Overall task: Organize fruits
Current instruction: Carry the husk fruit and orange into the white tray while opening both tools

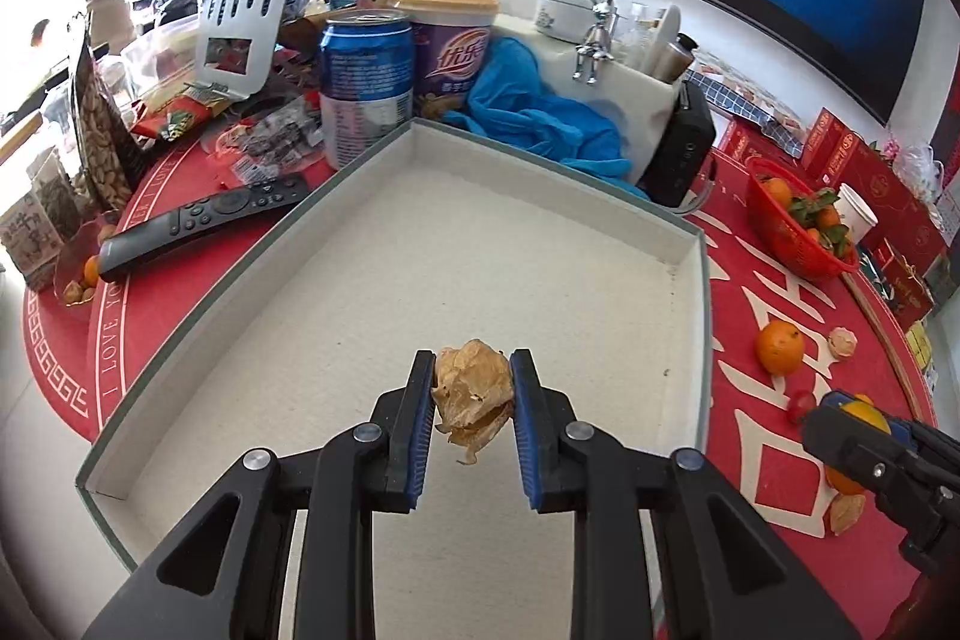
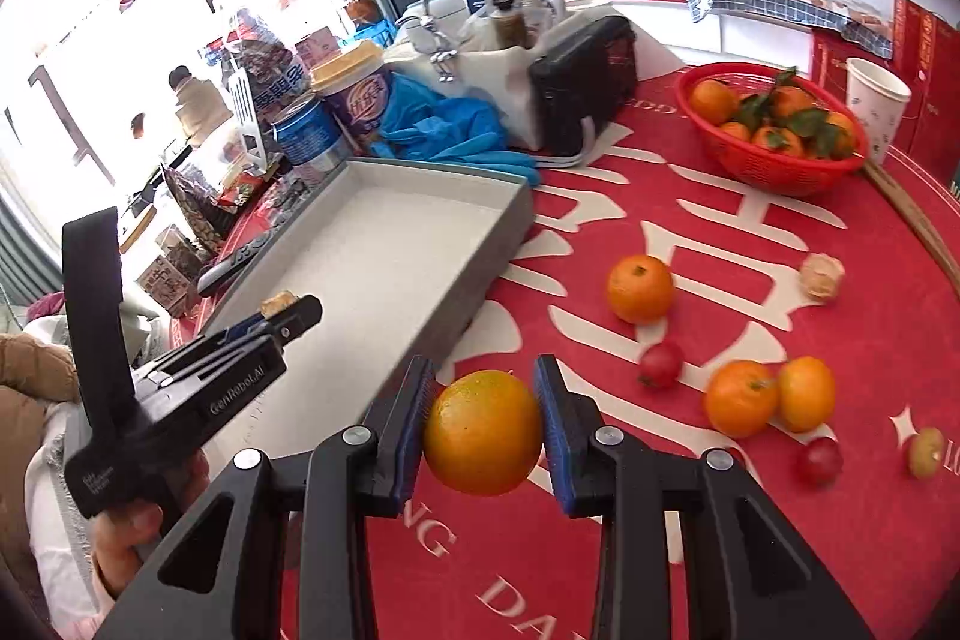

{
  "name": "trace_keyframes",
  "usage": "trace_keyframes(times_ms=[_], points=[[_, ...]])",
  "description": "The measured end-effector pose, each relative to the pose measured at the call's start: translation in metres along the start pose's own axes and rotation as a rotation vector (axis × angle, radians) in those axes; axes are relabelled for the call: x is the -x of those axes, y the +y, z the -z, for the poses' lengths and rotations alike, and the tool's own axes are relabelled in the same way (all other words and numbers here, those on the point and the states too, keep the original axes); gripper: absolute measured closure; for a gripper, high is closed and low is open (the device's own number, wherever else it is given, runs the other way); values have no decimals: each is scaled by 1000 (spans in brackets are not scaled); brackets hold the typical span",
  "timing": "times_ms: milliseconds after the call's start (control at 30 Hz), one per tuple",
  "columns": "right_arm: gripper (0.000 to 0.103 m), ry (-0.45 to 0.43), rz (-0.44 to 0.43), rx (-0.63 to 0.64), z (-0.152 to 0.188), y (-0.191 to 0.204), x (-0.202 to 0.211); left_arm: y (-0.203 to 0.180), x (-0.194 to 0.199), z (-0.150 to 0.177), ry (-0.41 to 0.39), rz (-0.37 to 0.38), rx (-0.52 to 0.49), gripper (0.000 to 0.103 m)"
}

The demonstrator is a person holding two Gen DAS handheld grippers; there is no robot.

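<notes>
My left gripper [image 1: 472, 364] is shut on a papery husked ground cherry [image 1: 472, 391] and holds it over the near part of the grey shallow box [image 1: 420, 244]. My right gripper [image 2: 485, 373] is shut on an orange [image 2: 483, 431], above the red mat just right of the box [image 2: 384, 244]. The left gripper also shows in the right wrist view [image 2: 288, 307], over the box. Loose fruit lies on the mat to the right: oranges [image 2: 639, 287] [image 2: 741, 398] [image 2: 806, 393], small red fruits [image 2: 660, 364] [image 2: 819, 460], another husked fruit [image 2: 822, 275].
A red basket of leafy oranges [image 2: 774, 124] and a paper cup [image 2: 877, 106] stand at the back right. Behind the box are a blue cloth [image 1: 540, 124], a blue can [image 1: 366, 88], a purple cup [image 1: 447, 40], a remote [image 1: 204, 220] and snack bags.
</notes>
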State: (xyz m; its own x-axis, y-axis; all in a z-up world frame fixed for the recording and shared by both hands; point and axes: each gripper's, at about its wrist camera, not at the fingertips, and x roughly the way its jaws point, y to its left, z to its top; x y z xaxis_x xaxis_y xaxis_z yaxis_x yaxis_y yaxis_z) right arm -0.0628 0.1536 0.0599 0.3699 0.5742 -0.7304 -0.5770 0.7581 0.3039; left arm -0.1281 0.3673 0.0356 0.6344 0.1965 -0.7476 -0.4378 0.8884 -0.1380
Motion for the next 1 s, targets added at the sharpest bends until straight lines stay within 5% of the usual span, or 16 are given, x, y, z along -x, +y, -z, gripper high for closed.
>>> trace_keyframes(times_ms=[433, 1000], points=[[67, 91, -97, 26, -28, 47, -60, 10, -8, 4, 41, -36, -4, 77], [67, 122, -42, 56, -25, 51, -71, 10, -6, 4, 40, -51, 1, 75]])
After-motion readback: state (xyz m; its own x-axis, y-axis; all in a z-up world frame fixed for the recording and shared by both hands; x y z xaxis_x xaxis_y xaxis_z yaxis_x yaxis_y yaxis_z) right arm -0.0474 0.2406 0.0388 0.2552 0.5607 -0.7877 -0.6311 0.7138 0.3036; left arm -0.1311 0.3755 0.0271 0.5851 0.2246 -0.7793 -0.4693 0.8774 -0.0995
